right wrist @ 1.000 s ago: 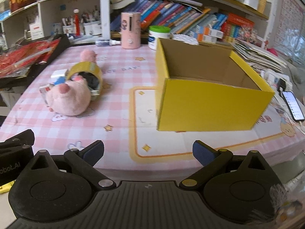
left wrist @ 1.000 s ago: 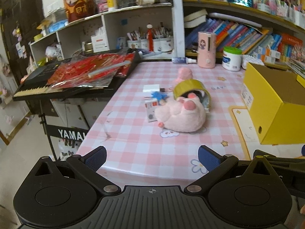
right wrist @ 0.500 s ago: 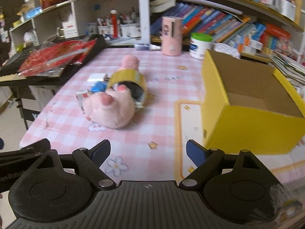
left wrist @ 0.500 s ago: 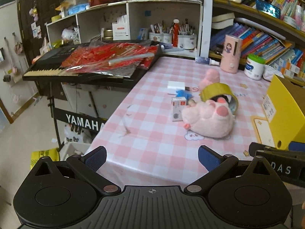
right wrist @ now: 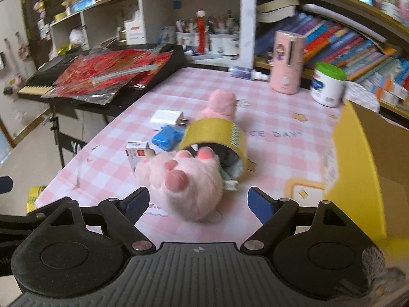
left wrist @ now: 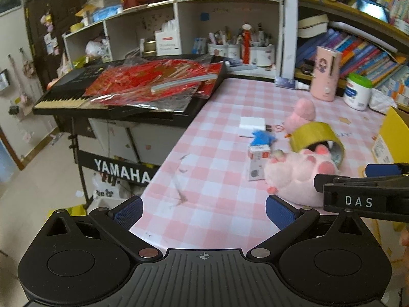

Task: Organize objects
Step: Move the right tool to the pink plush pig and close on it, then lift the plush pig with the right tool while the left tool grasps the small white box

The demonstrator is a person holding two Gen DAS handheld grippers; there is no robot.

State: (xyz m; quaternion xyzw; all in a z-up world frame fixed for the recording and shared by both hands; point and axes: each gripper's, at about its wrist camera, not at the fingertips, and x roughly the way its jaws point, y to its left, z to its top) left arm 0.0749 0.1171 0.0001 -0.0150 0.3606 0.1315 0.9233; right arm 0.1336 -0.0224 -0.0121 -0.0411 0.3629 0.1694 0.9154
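Right hand-held gripper [right wrist: 198, 202] gapes before pink plush paw [right wrist: 182, 179], beside yellow box [right wrist: 358, 179]

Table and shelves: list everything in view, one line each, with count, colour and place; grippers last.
plush paw: one, pink, near table edge, before the right gripper
tape roll: one, gold, leaning on the plush paw
second plush: one, pink, behind the tape roll
small carton: one, white and red, left of the plush paw
blue item: one, behind the small carton
charger: one, white, behind the blue item
box: one, yellow, open, table's right side
tub: one, white, green lid, back of table
canister: one, pink, beside the tub
keyboard: one, black, left of table, under red packets
left gripper: open, empty
right gripper: open, empty
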